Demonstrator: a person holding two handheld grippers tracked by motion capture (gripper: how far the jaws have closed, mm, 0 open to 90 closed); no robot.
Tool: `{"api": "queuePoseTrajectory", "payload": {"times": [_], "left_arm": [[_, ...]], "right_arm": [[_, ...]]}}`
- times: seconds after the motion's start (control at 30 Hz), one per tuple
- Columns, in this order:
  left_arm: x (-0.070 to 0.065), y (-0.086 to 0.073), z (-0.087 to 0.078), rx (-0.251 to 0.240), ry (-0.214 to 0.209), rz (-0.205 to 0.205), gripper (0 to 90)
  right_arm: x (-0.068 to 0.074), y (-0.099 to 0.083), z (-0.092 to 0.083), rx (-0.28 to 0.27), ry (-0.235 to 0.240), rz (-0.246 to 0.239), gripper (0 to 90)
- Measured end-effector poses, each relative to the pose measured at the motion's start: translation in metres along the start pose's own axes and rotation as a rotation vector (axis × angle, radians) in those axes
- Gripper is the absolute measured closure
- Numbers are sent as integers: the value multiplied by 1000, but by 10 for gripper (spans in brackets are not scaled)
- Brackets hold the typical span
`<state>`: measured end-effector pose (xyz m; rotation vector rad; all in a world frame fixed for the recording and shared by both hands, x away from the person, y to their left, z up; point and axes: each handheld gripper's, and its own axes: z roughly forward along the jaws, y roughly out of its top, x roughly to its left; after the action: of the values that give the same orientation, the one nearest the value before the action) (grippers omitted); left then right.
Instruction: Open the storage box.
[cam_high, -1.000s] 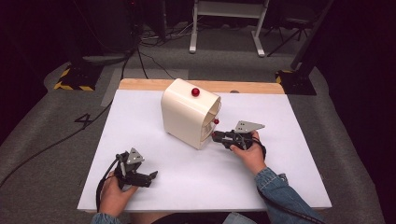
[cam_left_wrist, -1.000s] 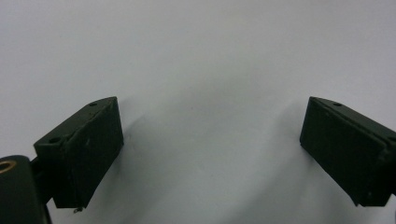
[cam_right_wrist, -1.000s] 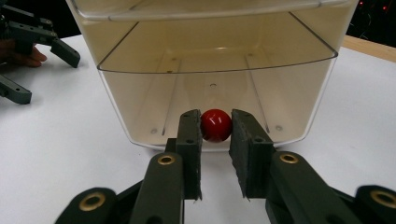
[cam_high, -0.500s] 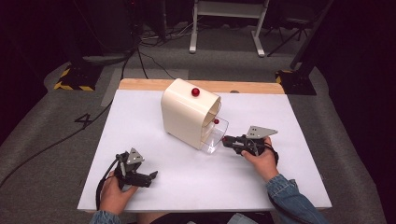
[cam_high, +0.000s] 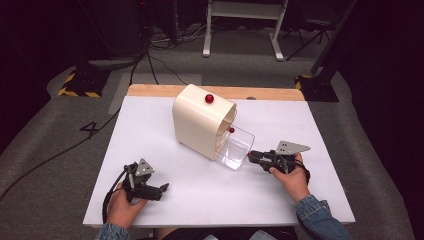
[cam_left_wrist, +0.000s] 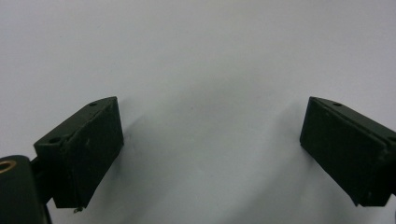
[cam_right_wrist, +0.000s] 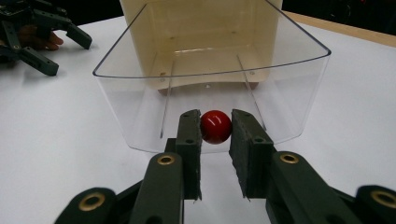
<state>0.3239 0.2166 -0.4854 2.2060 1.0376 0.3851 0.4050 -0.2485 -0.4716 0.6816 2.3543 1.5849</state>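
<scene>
A cream rounded box (cam_high: 200, 122) stands mid-table with a red knob (cam_high: 209, 98) on top and a small red ball (cam_high: 231, 130) at its open front. A clear plastic drawer (cam_high: 235, 147) sticks out of that opening toward the right front. My right gripper (cam_high: 251, 156) holds the drawer's front. In the right gripper view the right gripper (cam_right_wrist: 215, 122) is shut on the drawer's red knob (cam_right_wrist: 215, 127), and the clear drawer (cam_right_wrist: 140, 60) looks empty. My left gripper (cam_high: 162, 189) rests open near the front left edge, and the left gripper (cam_left_wrist: 212, 105) has only bare table between its jaws.
The white table top (cam_high: 150, 130) ends in a wooden strip (cam_high: 270, 93) at the far edge. Grey carpet, cables and a white stand's legs (cam_high: 240, 30) lie beyond the table. The left gripper (cam_right_wrist: 42, 32) and its hand sit at the far left of the right gripper view.
My right gripper has drawn back to the right and toward the front, and the clear drawer has come out of the cream box with it. The left gripper has stayed put.
</scene>
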Motion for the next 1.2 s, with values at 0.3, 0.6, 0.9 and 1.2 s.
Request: {"api": "queuePoseTrajectory", "payload": {"times": [0.3, 0.6, 0.9, 1.2], "left_arm": [[0, 0, 0, -2, 4, 3, 64], [0, 0, 0, 0, 0, 0, 63], [0, 0, 0, 0, 0, 0, 64], [0, 0, 0, -4, 7, 3, 64]], "right_arm": [[-5, -1, -11, -13, 9, 12, 779], [-7, 1, -22, -27, -14, 21, 723], [-3, 28, -32, -38, -42, -6, 613], [7, 72, -20, -58, -24, -68, 581]]}}
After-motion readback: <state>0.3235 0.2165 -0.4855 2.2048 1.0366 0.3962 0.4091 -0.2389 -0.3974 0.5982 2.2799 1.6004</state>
